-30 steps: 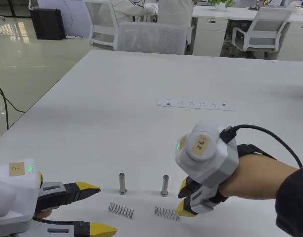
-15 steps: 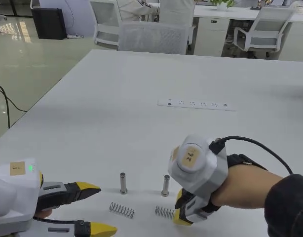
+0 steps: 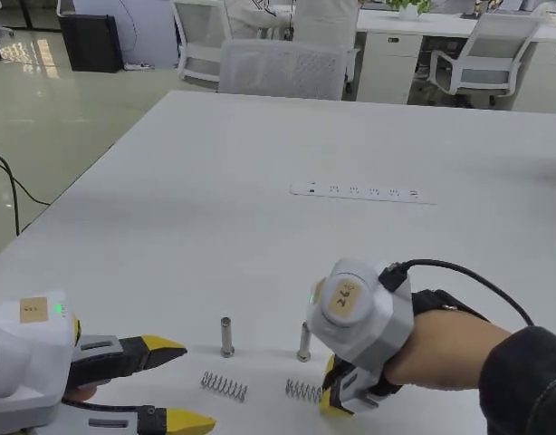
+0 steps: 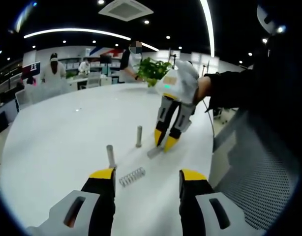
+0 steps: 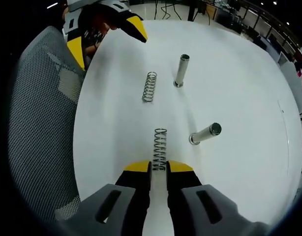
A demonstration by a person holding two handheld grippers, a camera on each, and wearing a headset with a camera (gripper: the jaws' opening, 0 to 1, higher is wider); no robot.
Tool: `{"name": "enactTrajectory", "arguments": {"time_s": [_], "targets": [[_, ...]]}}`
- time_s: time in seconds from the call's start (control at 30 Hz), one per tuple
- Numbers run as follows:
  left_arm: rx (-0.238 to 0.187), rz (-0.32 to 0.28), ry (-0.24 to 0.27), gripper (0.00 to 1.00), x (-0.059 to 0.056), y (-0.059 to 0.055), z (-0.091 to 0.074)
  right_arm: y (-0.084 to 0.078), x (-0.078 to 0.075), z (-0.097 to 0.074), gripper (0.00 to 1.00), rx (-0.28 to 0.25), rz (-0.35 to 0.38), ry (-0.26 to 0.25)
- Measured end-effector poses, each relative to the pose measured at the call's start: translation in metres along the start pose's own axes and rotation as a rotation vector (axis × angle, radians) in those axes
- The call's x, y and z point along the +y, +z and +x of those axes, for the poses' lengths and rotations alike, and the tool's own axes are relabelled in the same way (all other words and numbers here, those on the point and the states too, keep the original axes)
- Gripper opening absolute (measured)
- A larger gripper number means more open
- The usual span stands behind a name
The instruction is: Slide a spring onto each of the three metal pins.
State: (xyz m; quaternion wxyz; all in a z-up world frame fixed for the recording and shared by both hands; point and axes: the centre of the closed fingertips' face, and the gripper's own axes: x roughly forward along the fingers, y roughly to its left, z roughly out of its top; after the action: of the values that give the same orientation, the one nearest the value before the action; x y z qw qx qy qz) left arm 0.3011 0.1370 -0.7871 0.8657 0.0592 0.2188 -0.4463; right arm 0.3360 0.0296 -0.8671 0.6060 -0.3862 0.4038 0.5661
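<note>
Two upright pins (image 3: 226, 336) interrupt the open tabletop (image 3: 260, 236).

The table (image 3: 260, 163) is plain white, and so is the power strip (image 3: 361, 192) lying on it. On the person's side of the power strip, one pin (image 3: 226, 336) and the other pin (image 3: 303, 342) are bright silver, while the spring (image 5: 159, 142) and the second spring (image 5: 149, 86) are a duller steel grey. The left gripper (image 3: 195, 383) and the right gripper (image 5: 159, 168) have white housings and black jaws tipped yellow; each has a green light and what may be a tan label. Beyond the power strip, a chair (image 3: 282, 68) has pale grey mesh.
</note>
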Motion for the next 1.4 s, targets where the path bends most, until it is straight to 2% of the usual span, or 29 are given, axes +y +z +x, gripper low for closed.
{"name": "enactTrajectory", "arguments": {"time_s": [0.3, 0.77, 1.07, 1.23, 1.4], "targets": [[0.001, 0.0, -0.01, 0.45, -0.002, 0.0, 0.0, 0.001, 0.001, -0.002, 0.07, -0.009, 0.012, -0.001], [0.008, 0.022, -0.046, 0.41, -0.01, 0.005, 0.003, 0.022, 0.015, -0.025, 0.07, -0.066, 0.007, 0.032], [0.036, 0.073, -0.093, 0.39, -0.018, 0.011, 0.013, 0.036, 0.022, -0.038, 0.07, -0.083, -0.034, 0.045], [0.028, 0.09, -0.108, 0.38, -0.02, 0.018, 0.018, 0.041, 0.026, -0.043, 0.07, -0.089, -0.055, 0.047], [0.033, 0.105, -0.13, 0.37, -0.023, 0.02, 0.023, 0.047, 0.029, -0.049, 0.07, -0.104, -0.073, 0.051]]}}
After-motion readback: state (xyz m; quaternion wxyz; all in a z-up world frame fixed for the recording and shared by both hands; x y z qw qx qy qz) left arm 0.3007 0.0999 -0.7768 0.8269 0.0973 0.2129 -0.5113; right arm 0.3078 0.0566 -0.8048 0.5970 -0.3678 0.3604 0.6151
